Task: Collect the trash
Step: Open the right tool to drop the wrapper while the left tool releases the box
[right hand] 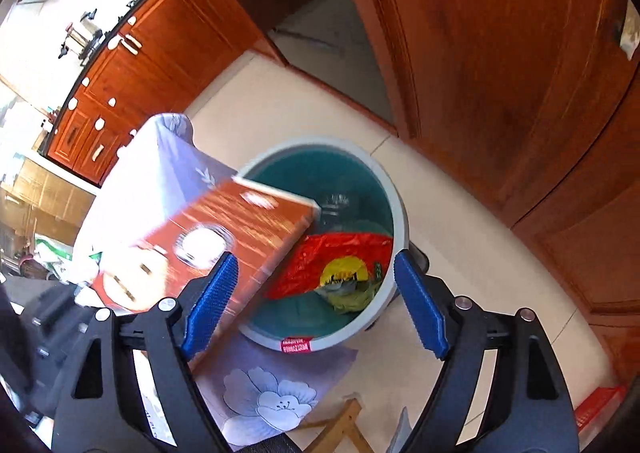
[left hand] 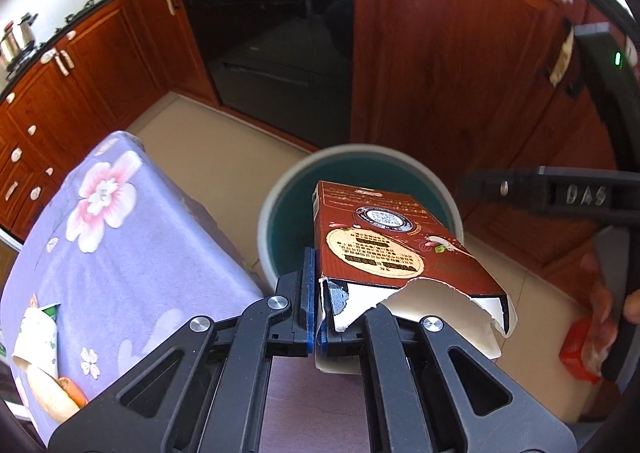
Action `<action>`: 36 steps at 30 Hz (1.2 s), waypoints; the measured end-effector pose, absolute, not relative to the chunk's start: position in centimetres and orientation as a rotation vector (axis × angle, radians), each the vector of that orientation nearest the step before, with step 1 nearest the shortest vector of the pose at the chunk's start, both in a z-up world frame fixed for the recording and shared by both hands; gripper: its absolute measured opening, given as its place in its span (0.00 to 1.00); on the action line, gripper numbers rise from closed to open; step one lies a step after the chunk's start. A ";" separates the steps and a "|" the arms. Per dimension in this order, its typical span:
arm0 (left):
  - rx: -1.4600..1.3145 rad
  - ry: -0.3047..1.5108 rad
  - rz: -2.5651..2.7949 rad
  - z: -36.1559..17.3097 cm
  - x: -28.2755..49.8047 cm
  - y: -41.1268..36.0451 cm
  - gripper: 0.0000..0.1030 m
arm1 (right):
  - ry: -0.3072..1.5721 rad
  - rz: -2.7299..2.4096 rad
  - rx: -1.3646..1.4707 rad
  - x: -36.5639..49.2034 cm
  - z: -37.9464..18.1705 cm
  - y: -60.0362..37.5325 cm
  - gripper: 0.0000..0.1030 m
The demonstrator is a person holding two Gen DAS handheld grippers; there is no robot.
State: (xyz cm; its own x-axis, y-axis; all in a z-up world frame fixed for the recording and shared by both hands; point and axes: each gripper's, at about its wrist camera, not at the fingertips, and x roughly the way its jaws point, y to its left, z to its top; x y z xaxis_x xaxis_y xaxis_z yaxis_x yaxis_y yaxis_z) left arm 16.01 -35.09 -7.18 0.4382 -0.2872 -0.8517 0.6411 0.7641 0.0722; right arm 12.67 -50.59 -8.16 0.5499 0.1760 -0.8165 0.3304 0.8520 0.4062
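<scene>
Left gripper (left hand: 316, 317), fingers clenched on the torn box (left hand: 384, 245), is hovering over the bin (right hand: 384, 181) while the right gripper (right hand: 316, 305), fingers released and empty, is hanging above a red wrapper (right hand: 340, 257) inside; next, letting go.

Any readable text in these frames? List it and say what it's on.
"DAS": raised letters on the right tongs' black body, left wrist view.
Carton: printed panels and a round code, too small to read.
Bin rim: small red label, too blurred to read.
Red wrapper in the bin: picture only, no legible words.
</scene>
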 end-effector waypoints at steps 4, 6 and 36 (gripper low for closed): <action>0.395 1.089 -0.649 -9.3 17.0 -36.2 0.02 | 0.993 -0.087 0.559 13.1 -7.6 -50.7 0.74; 0.327 1.184 -0.675 -9.9 17.9 -36.3 0.03 | 0.992 -0.088 0.556 13.3 -7.4 -50.7 0.74; 0.271 1.390 -0.559 -10.3 20.2 -34.9 0.71 | 1.011 -0.084 0.516 14.5 -6.8 -48.9 0.80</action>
State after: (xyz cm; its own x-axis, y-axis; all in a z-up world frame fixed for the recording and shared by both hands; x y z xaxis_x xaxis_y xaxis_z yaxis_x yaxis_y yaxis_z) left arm 20.18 -34.90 -10.26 0.0781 -0.2121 -0.9741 0.5214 0.8415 -0.1414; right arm 14.54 -48.93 -6.80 0.5387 0.1668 -0.8259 0.3008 0.8775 0.3735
